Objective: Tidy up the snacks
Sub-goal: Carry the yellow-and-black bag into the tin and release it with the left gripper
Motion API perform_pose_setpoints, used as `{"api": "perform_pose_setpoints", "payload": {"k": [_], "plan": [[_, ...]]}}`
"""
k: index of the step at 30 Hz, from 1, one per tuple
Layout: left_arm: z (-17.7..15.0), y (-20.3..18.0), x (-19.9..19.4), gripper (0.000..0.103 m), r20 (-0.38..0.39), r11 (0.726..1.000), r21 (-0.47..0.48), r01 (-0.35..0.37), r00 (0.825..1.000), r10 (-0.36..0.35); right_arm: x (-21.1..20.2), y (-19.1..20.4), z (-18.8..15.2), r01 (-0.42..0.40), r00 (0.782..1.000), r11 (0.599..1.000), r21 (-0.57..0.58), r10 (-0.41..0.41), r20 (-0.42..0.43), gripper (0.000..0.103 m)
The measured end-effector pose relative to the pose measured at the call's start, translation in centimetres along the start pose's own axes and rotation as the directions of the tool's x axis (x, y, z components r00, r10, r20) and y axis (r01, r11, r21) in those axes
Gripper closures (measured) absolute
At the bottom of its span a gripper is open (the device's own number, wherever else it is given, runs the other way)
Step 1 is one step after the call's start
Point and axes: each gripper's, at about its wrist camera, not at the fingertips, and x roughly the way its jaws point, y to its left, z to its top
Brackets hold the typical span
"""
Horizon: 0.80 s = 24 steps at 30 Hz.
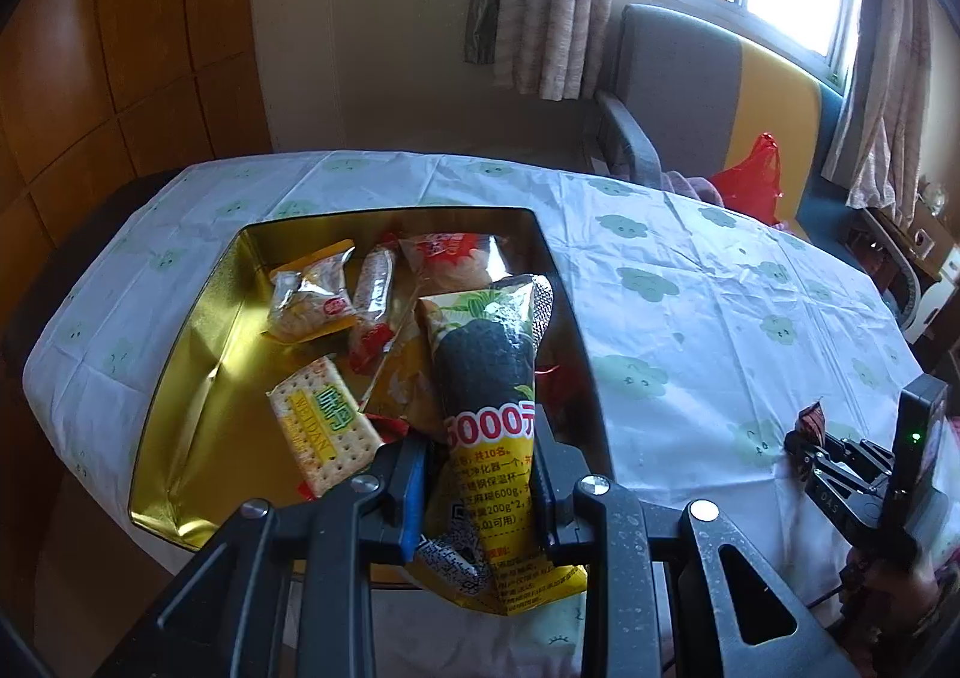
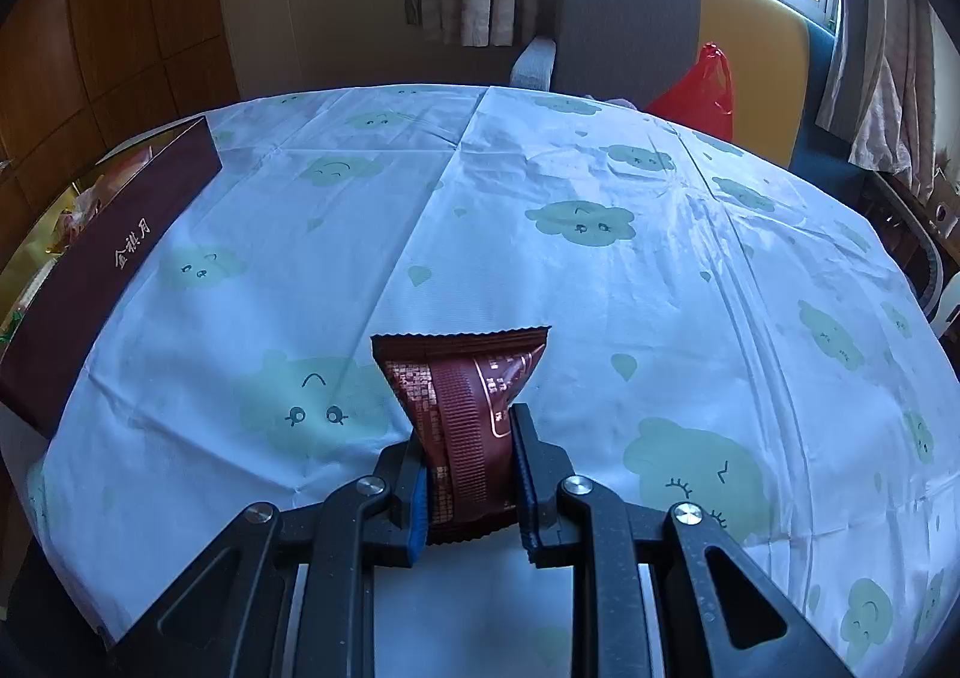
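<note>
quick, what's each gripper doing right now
left gripper: closed on the yellow and black snack packet, over the gold tin.
right gripper: closed on the dark red snack packet.

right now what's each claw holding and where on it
Left claw pinches the yellow and black snack packet around its lower middle, over the gold tin. Right claw grips the dark red snack packet across its lower half.

Readable print on my snacks and the box

The long yellow-and-black packet (image 1: 489, 420) pinched in my left gripper (image 1: 480, 489) shows "5000元", "共10名" and "600g" among smaller Chinese lines, plus a QR code. The cracker pack (image 1: 324, 426) in the gold tin (image 1: 180, 408) reads "WEIDAN". The maroon box side (image 2: 114, 264) carries "金秋月". Print on the brown packet (image 2: 465, 414) in my right gripper (image 2: 468, 483) is too small to read.
</note>
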Motion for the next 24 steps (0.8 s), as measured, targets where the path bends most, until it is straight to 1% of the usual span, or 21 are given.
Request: {"api": "perform_pose_setpoints", "payload": {"k": [2,5,8,12,15,17,19,20,22,24], "plan": [[0.1,1.2,-0.1,0.074,-0.004,1.000,-0.026,-0.004,1.000,0.003,0.0,0.1,0.0,0.003,1.000,1.000,-0.005,-0.003,0.002,0.080],[0.4,4.1,-0.4,0.074,-0.008,0.996,-0.091,-0.013,1.000,0.012,-0.1,0.0,-0.1,0.004,1.000,1.000,-0.003,-0.004,0.005,0.080],[0.9,8.3,-1.0,0.074,-0.011,0.981,-0.189,-0.030,1.000,0.028,-0.1,0.0,-0.1,0.003,1.000,1.000,-0.002,-0.003,0.006,0.080],[0.8,12.1,-0.7,0.074,-0.034,0.964,-0.259,-0.061,0.998,0.054,-0.1,0.0,-0.1,0.003,1.000,1.000,0.002,-0.003,0.009,0.080],[0.5,13.4,0.7,0.074,-0.070,0.954,-0.292,-0.059,0.997,0.040,-0.1,0.0,-0.1,0.005,1.000,1.000,0.001,-0.005,0.009,0.080],[0.3,13.6,1.7,0.074,-0.092,0.952,-0.298,-0.062,0.995,0.036,-0.1,0.0,-0.1,0.005,1.000,1.000,0.000,-0.005,0.008,0.080],[0.0,13.8,3.1,0.074,-0.123,0.948,-0.308,-0.082,0.991,0.046,-0.1,0.0,-0.1,0.006,1.000,1.000,0.001,-0.006,0.007,0.080],[0.1,13.9,3.6,0.074,-0.132,0.948,-0.306,-0.087,0.990,0.048,-0.1,0.0,-0.1,0.007,1.000,1.000,0.000,-0.007,0.006,0.080],[-0.2,13.9,4.9,0.070,-0.163,0.948,-0.303,-0.101,0.985,0.053,-0.1,0.0,-0.1,0.007,1.000,1.000,0.001,-0.007,0.005,0.080],[-0.3,13.8,5.5,0.070,-0.185,0.947,-0.305,-0.099,0.982,0.044,-0.1,0.0,-0.1,0.006,1.000,1.000,0.001,-0.006,0.006,0.080]]}}
